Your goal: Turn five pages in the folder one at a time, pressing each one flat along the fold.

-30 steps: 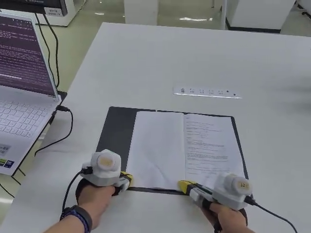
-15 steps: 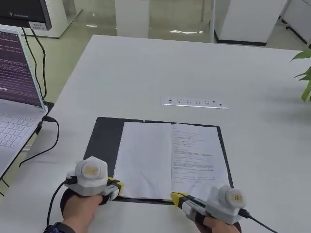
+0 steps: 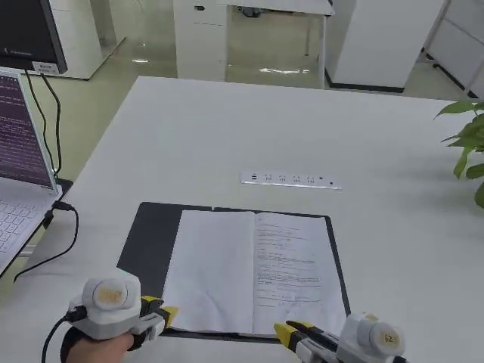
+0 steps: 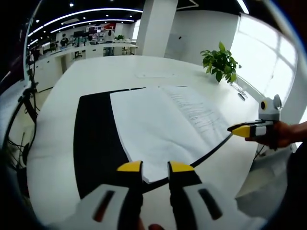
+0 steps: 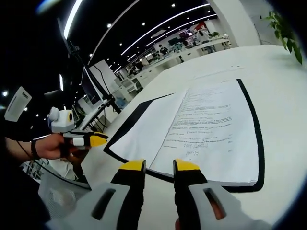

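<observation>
A black folder (image 3: 147, 234) lies open on the white table. It shows a blank left page (image 3: 212, 265) and a printed right page (image 3: 291, 265), both lying flat. My left gripper (image 3: 162, 308) (image 4: 149, 167) hovers at the near-left corner of the blank page, jaws shut with nothing between them. Off the near edge, below the printed page, my right gripper (image 3: 289, 331) (image 5: 159, 167) is also shut and holds nothing. Each gripper appears in the other's view: the right gripper (image 4: 244, 129) and the left gripper (image 5: 93, 139).
A laptop (image 3: 15, 151) with black cables (image 3: 53, 249) sits off the table's left edge. A power strip (image 3: 291, 180) is set in the table beyond the folder. A potted plant (image 3: 469, 144) stands at the far right.
The head camera has tilted up, so everything sits lower in the picture. Both grippers stay at the folder's near edge and the pages lie as before.
</observation>
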Motion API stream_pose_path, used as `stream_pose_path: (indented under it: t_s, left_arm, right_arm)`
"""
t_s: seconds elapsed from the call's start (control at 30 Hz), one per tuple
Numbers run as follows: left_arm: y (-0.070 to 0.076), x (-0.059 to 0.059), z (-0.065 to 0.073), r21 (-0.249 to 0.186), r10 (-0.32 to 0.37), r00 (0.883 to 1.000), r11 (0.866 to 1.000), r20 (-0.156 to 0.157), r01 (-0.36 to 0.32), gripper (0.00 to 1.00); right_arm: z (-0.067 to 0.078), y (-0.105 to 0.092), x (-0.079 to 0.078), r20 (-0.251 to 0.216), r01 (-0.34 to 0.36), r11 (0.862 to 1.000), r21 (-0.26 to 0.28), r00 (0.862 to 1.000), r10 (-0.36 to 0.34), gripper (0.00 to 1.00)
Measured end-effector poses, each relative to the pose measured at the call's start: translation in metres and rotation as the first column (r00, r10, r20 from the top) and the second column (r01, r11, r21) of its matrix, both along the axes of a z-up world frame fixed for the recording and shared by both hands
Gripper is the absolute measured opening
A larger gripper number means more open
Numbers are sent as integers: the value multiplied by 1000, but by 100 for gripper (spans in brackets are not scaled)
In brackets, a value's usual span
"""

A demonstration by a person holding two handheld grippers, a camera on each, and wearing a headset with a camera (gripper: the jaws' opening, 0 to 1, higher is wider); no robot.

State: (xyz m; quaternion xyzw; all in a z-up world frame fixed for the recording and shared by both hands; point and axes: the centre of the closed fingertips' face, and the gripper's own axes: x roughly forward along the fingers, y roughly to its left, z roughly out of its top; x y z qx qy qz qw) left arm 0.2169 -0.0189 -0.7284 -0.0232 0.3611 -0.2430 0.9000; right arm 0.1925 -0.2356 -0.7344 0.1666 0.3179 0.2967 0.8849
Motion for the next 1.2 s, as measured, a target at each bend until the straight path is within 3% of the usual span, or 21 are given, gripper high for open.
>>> stream_pose_path:
  t_s: [0.07,0.3,0.57,0.77,0.83,1.07,1.2]
  left_arm:
    - [1,2,7,-5,16,1000,1000,25,-16,22]
    - [-3,-2,26,-3,4,998,1000,65,-3,31]
    - [-8,-2,55,-13,-8,992,1000,126,10,39]
    - [-6,-8,74,-8,-22,987,1000,162,24,45]
    - [-2,-10,82,-11,-17,982,1000,187,20,46]
    - [12,-19,92,-1,-3,979,1000,203,3,52]
    - [16,-26,93,-7,0,981,1000,196,1,57]
  right_arm:
    - [2,-8,1,7,1,1000,-11,1000,-1,25]
    - [15,-32,4,26,47,999,-21,999,-46,32]
    - [35,-46,0,73,57,998,-39,996,-54,46]
    - [44,-54,-7,94,68,997,-43,994,-64,49]
    - [45,-56,-10,97,70,997,-42,993,-66,49]
    - [47,-61,-24,97,53,996,-68,994,-46,53]
    - [50,-67,-26,103,59,996,-73,993,-52,55]
